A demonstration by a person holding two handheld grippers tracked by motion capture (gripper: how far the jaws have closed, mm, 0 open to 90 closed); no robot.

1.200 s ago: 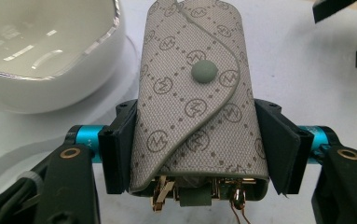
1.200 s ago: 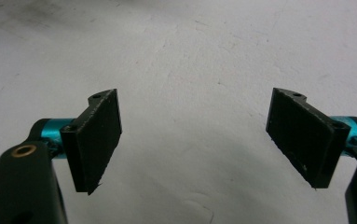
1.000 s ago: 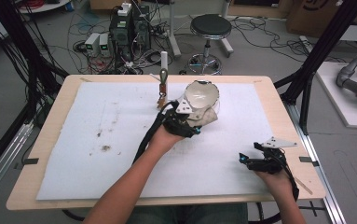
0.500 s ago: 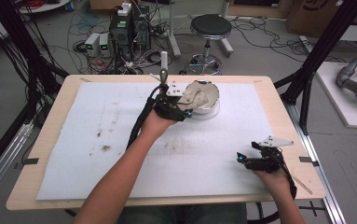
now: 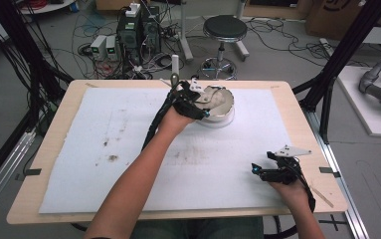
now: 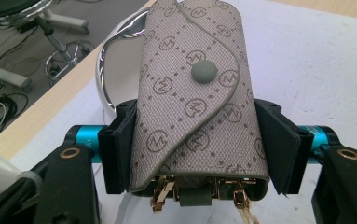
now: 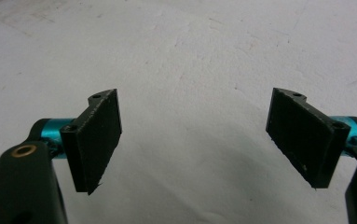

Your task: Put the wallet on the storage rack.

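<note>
My left gripper (image 6: pixel 197 114) is shut on a grey monogrammed key pouch (image 6: pixel 190 60) with a round snap. Its pads press on both sides, and gold clips hang from the pouch's near end. In the high view the left gripper (image 5: pixel 194 102) holds the pouch (image 5: pixel 213 95) over a shiny metal bowl (image 5: pixel 223 115) near the table's far edge. The bowl's rim (image 6: pixel 104 60) curves behind the pouch. My right gripper (image 5: pixel 258 170) rests near the front right of the white mat. Its jaws (image 7: pixel 195 135) stand wide apart over bare mat with nothing between them.
A white mat (image 5: pixel 103 129) with some dark stains (image 5: pixel 112 158) covers the wooden table (image 5: pixel 297 119). A slim white-handled tool (image 5: pixel 174 67) stands at the far edge beside the left hand. A stool (image 5: pixel 225 30) and cables lie beyond the table.
My left hand has carried the pouch away from the person toward the table's far edge, a little leftward and up. The right gripper has stayed put.
</note>
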